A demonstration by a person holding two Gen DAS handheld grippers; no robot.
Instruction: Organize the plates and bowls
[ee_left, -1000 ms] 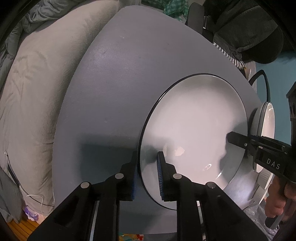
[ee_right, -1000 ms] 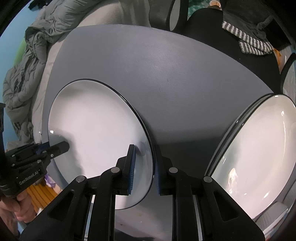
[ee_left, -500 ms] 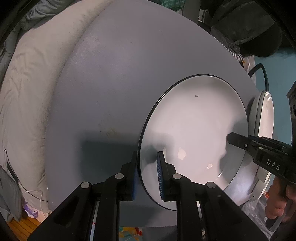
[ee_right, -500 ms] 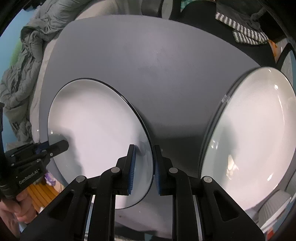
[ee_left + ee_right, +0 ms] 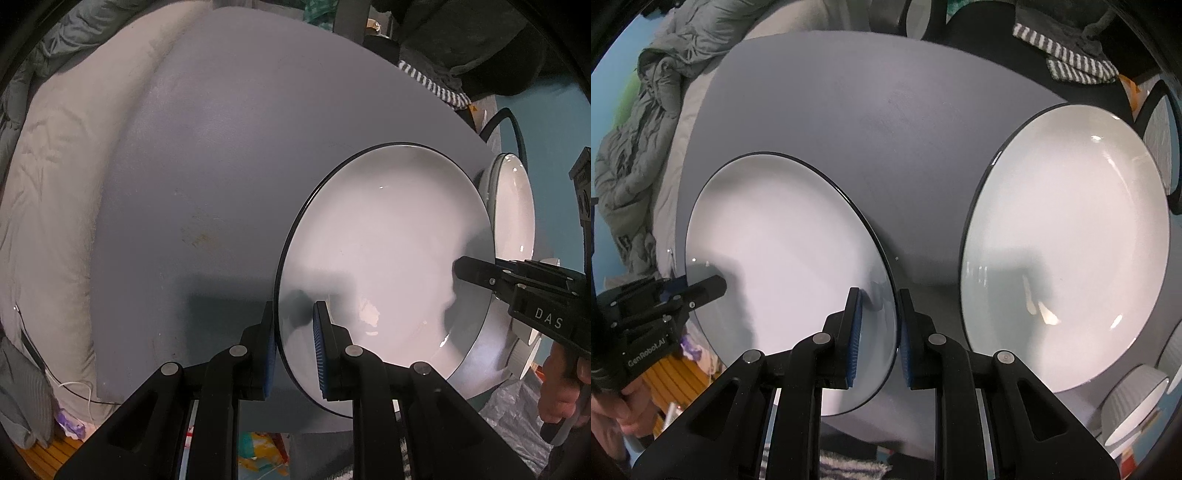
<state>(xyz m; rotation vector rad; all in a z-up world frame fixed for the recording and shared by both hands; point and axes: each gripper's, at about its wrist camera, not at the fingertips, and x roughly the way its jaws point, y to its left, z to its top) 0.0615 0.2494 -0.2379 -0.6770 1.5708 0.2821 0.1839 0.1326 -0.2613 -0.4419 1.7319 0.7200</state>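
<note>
A white plate with a thin dark rim (image 5: 388, 251) is held between both grippers above the grey table (image 5: 229, 166). My left gripper (image 5: 293, 343) is shut on its left edge, one pad on each face. My right gripper (image 5: 877, 332) is shut on the opposite edge of the same plate (image 5: 783, 258). A second white plate (image 5: 1067, 251) sits to the right, seen in the right wrist view; in the left wrist view it (image 5: 513, 214) shows behind the held plate. Each gripper shows in the other's view, gripping the plate rim.
Ribbed grey bowls (image 5: 1134, 402) stand at the right edge beside the second plate. A beige cushion (image 5: 55, 184) and rumpled grey bedding (image 5: 639, 140) lie left of the table. A striped cloth (image 5: 1078, 66) and dark items lie beyond the far edge.
The held plate has risen a little with both grippers, and the view has shifted over the table. The second plate now shows more fully on the right in the right wrist view.
</note>
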